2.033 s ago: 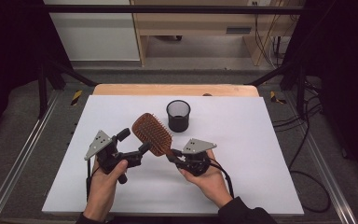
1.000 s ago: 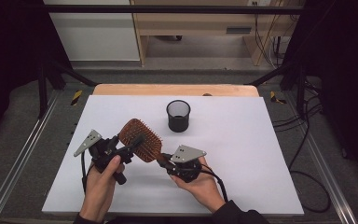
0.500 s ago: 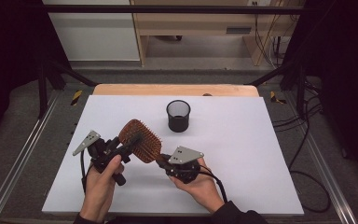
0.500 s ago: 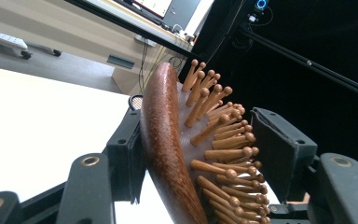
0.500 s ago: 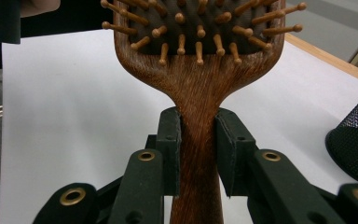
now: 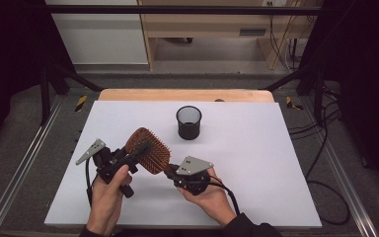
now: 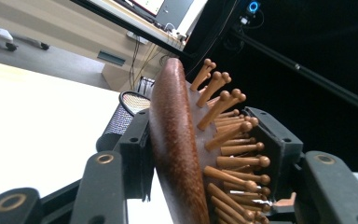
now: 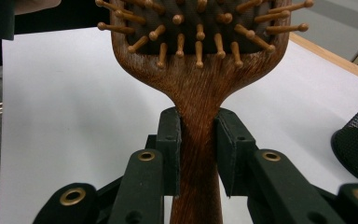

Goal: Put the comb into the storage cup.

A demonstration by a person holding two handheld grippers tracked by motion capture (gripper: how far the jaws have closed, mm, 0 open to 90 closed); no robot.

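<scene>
Closing just now, the left hand-held gripper (image 6: 139, 150) pinches the brown wooden paddle hairbrush (image 6: 148, 149) head; the right hand-held gripper (image 6: 170, 172) clamps its handle. Handover under way: next, the right should release.

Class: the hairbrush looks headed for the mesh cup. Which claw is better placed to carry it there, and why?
Probably the left claw: its jaws, just closing, clamp the hairbrush head, nearer the mesh cup. The right claw grips the handle.
</scene>
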